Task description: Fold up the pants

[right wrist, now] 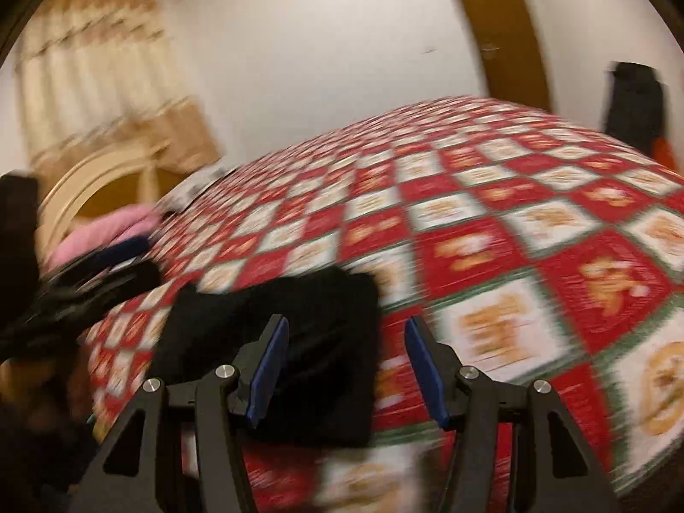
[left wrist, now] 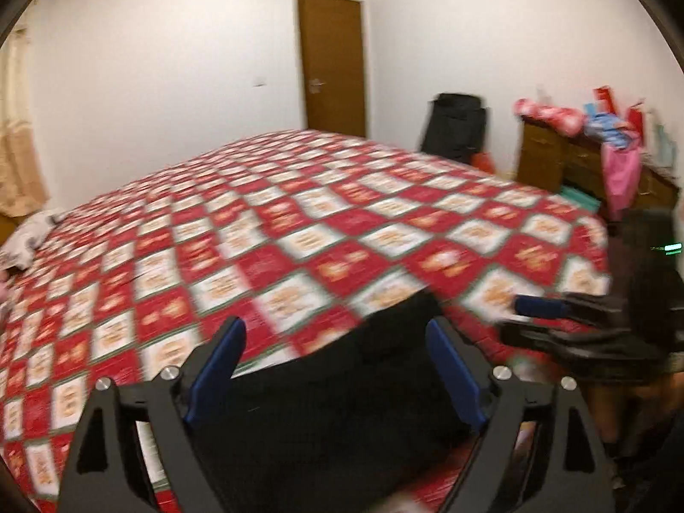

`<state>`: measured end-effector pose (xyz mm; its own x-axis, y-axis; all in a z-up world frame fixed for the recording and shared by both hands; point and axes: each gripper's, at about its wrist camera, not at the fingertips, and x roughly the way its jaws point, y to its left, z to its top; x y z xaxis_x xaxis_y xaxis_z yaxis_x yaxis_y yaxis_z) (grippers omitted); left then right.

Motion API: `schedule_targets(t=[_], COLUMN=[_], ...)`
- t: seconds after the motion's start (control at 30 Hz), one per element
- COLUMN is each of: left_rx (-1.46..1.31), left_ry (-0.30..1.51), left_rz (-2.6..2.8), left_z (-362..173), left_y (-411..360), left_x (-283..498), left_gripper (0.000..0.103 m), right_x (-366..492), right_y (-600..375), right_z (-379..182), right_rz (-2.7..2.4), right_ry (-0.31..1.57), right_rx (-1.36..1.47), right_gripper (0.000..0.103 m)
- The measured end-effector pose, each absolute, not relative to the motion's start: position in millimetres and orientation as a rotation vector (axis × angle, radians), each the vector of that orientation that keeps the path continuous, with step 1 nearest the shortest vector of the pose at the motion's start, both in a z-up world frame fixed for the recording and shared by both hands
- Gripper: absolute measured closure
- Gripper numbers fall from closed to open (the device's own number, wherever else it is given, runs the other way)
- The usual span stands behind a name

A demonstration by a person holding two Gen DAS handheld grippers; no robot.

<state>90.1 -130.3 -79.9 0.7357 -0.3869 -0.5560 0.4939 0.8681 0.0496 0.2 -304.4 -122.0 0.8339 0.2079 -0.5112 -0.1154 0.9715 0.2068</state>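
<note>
Fingers (left wrist: 222,367) of the left gripper (left wrist: 337,367) and right gripper (right wrist: 346,363) are spread wide above the black folded pants (right wrist: 295,342), which are laid on the bed (left wrist: 299,222).

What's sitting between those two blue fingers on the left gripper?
The black pants, lying on the checkered bedspread, fill the gap of the open left gripper in its own view.

- The checked bedspread (left wrist: 299,213) lies bare across its middle and far side, leaving broad room to pass.
- The black pants (left wrist: 342,384) bunch at the near edge, between the spread jaws of the left gripper (left wrist: 337,333).
- The right gripper (left wrist: 538,308) flanks them closely.
- A cluttered dresser (left wrist: 551,158) crowds the bed's far corner.
</note>
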Motion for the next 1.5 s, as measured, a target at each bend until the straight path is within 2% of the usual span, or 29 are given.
schedule_targets(t=[0.2,0.33,0.53,0.67,0.83,0.93,0.97,1.07,1.2,1.33,1.5], left_rx=[0.103,0.071,0.046,0.054,0.036,0.036,0.045,0.081,0.120,0.034,0.048], left_ry=[0.697,0.729,0.732,0.725,0.683,0.676,0.671,0.698,0.753,0.801,0.768], left_rz=[-0.349,-0.329,-0.319,-0.298,-0.248,-0.241,-0.242,-0.251,-0.236,-0.251,-0.229], left_z=[-132.6,-150.0,-161.1,-164.1,-153.2,-150.2,-149.6,-155.0,-171.6,-178.5,-163.0], left_y=[-83.0,-72.5,-67.1,-60.7,-46.8,-46.0,-48.1,-57.3,-62.2,-52.6,-53.3], left_x=[112.0,114.1,114.6,116.5,129.2,137.1,139.3,147.7,168.4,183.4,164.1], left_gripper=[0.014,0.014,0.014,0.013,0.012,0.012,0.012,0.003,0.000,0.000,0.000], right_x=[4.2,12.5,23.0,18.8,8.5,19.9,26.0,59.4,95.8,101.7,88.9], right_y=[-255.0,-265.5,-307.3,-294.3,-287.8,-271.9,-265.6,-249.3,-265.8,-274.9,-261.7], right_z=[-141.0,-148.3,-162.6,-153.5,-112.6,-101.7,-103.4,-124.2,-154.0,-153.8,-143.0], right_rz=[0.182,0.095,0.008,-0.014,0.026,0.233,0.261,0.246,0.166,0.188,0.145], right_ry=[0.637,0.696,0.800,0.783,0.616,0.575,0.574,0.654,0.796,0.800,0.757], right_rx=[0.017,0.003,0.076,-0.027,-0.003,0.071,0.065,0.022,0.089,0.120,0.065], right_gripper=[0.045,0.066,0.066,0.066,0.064,0.055,0.055,0.055,0.055,0.055,0.055])
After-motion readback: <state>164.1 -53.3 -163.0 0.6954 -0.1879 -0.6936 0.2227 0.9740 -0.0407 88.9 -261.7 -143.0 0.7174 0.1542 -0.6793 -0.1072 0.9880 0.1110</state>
